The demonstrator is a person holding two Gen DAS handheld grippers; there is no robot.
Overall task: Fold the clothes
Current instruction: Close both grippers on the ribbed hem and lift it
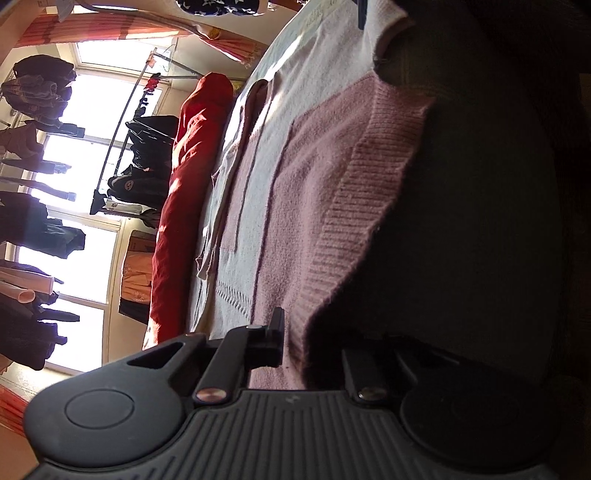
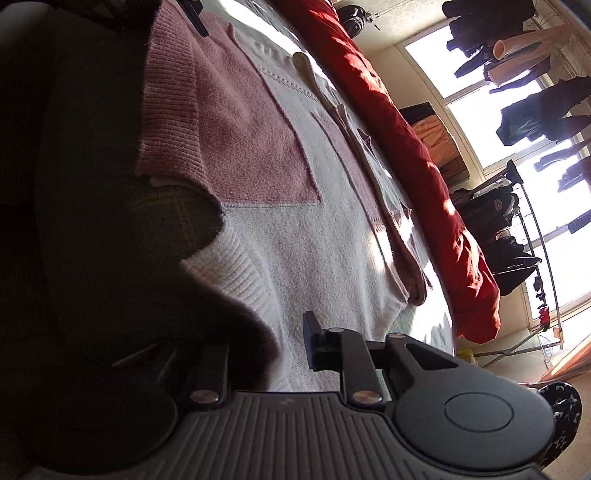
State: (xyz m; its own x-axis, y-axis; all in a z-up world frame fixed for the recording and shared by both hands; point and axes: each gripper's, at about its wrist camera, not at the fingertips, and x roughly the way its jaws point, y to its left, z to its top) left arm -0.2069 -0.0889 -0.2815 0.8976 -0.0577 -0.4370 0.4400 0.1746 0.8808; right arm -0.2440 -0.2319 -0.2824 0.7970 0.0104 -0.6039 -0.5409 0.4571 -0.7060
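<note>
Pinching the hem at both corners, so the first fold looks ready to start.

Left gripper [image 1: 295, 350] is clamped tight on the pink ribbed hem of the sweater [image 1: 314, 177], and right gripper [image 2: 291, 347] is closed the same way on the white ribbed corner; in each view only one finger shows, the other's tucked under the knit. The sweater's lying flat on a pale bed sheet [image 1: 314, 33], with a red duvet [image 1: 184, 184] rolled up along its far side. Next move, I'd guess: lift both corners evenly and carry them toward the collar without stretching the knit. Clothes rack [image 1: 144, 162] and bright windows [image 1: 85, 107] behind.
</note>
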